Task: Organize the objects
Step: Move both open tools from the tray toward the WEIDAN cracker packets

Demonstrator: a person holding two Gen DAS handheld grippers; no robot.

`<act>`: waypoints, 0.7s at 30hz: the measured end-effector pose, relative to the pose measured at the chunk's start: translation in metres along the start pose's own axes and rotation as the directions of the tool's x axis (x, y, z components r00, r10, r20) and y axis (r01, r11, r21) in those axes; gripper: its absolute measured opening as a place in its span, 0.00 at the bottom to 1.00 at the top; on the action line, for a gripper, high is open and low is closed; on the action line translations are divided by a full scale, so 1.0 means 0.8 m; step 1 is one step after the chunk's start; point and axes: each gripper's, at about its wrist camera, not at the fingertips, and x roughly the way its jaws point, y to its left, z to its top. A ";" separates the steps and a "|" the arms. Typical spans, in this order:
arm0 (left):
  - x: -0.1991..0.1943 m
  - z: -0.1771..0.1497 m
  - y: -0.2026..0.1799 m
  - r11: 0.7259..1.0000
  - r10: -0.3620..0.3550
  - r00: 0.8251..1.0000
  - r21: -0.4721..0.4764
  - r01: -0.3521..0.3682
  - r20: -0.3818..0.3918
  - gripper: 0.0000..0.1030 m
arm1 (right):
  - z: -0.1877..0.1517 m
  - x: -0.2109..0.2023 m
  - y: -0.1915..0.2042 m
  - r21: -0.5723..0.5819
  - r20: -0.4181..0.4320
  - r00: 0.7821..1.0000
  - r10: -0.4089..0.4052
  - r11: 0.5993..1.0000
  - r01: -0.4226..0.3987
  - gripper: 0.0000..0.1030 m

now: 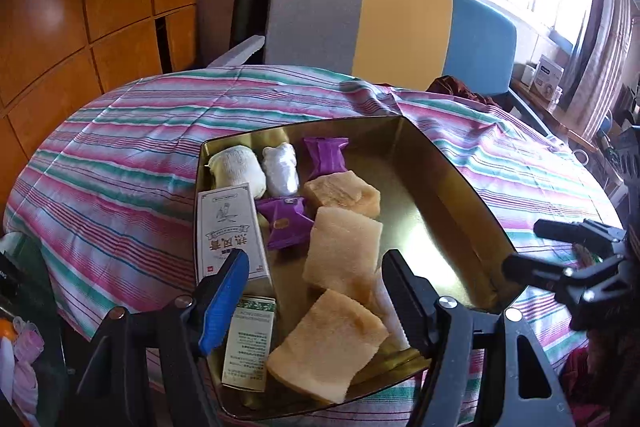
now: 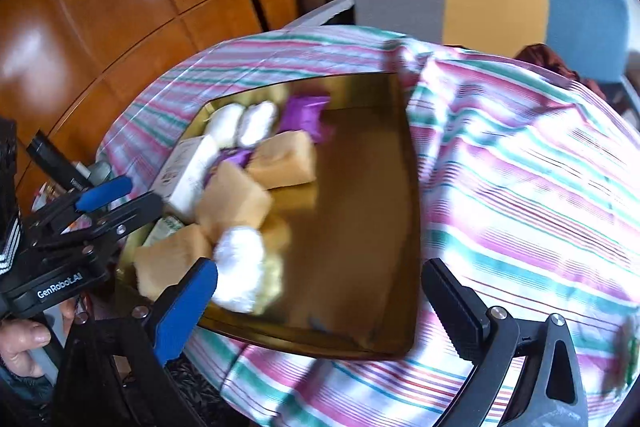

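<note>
Now the gold tin tray (image 1: 448,187) sits on the striped cloth (image 1: 120,155) that covers the tabletop, and most of the things are packed along its left side. There are two rolled white socks (image 1: 240,169), two purple candy packs (image 1: 285,221), a tall white box (image 1: 228,227), a small green and white box (image 1: 248,345) and three tan sponge blocks (image 1: 340,251). In the right wrist view a white roll (image 2: 240,273) lies on the near edge of the pile, just in front of the right tongs (image 2: 320,301). The picture is blurry there.

The right tongs are wide open and hold nothing. The left tongs (image 1: 316,287) are wide open too, empty, hanging over the blocks.

What could go wrong? The white roll looks like it is perched on other things, so it may roll off into the bare side of the tray. The left tongs are close above the blocks and boxes, so a small dip could knock them out of line. The cloth is bunched by the tray's far corner, and a snag there could tug the tray.
</note>
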 end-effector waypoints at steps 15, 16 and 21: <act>0.008 0.006 -0.060 0.992 -0.044 0.999 0.114 0.046 -0.018 0.68 | -0.038 -0.098 -0.191 0.282 0.041 0.955 -0.294 0.920 0.271 1.00; 0.009 0.007 -0.065 0.991 -0.049 0.999 0.124 0.051 -0.018 0.68 | -0.043 -0.108 -0.208 0.309 0.043 0.948 -0.316 0.906 0.288 1.00; 0.011 0.010 -0.091 0.983 -0.067 0.998 0.167 0.070 -0.024 0.68 | -0.068 -0.154 -0.285 0.463 0.062 0.902 -0.426 0.813 0.352 1.00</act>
